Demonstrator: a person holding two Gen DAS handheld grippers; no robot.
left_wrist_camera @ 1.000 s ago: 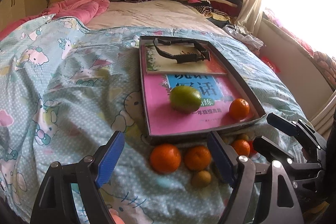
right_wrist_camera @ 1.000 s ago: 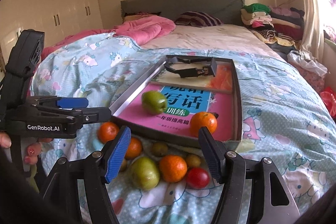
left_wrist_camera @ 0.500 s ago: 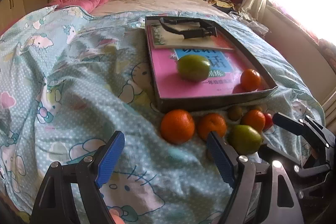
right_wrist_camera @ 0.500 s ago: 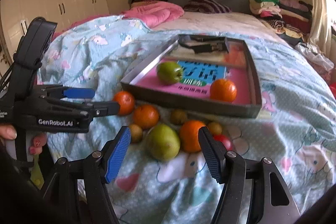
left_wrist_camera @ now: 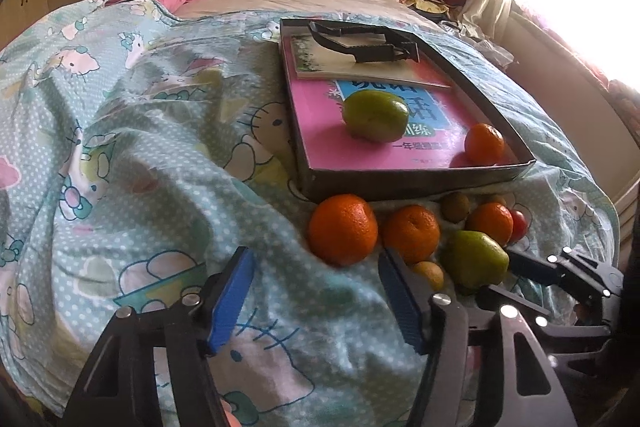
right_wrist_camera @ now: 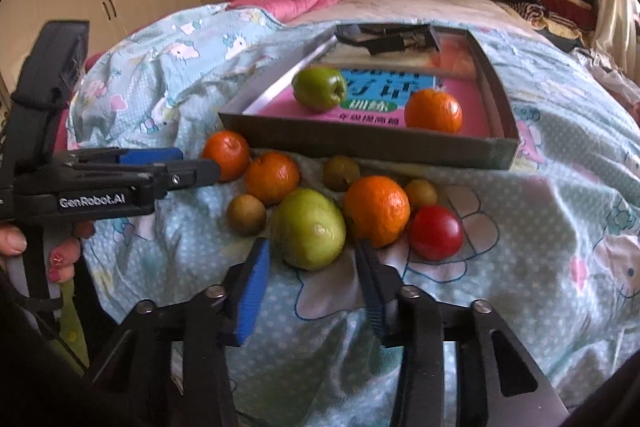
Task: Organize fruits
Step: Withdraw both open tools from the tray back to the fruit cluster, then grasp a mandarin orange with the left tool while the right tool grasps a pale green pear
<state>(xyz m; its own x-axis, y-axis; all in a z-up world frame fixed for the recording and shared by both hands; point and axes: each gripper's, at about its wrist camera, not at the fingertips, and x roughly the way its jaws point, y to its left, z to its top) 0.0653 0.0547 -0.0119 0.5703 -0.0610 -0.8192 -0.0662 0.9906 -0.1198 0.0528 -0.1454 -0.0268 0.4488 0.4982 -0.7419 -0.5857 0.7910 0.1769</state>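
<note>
Now | left claw (left_wrist_camera: 316, 301) wide open, empty | right claw (right_wrist_camera: 310, 287) wide open, empty, just before green fruit (right_wrist_camera: 309, 229)

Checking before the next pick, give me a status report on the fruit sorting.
Both grippers, left and right, open, empty. Right lined up on green fruit on blanket, not touching. Tray holds two fruits. Orange crowds the target.

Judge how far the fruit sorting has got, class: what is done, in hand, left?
Done: a green fruit and an orange lie in the tray. In hand: nothing; the right gripper is open just before the green fruit on the bedspread. Left: eight fruits there.
</note>
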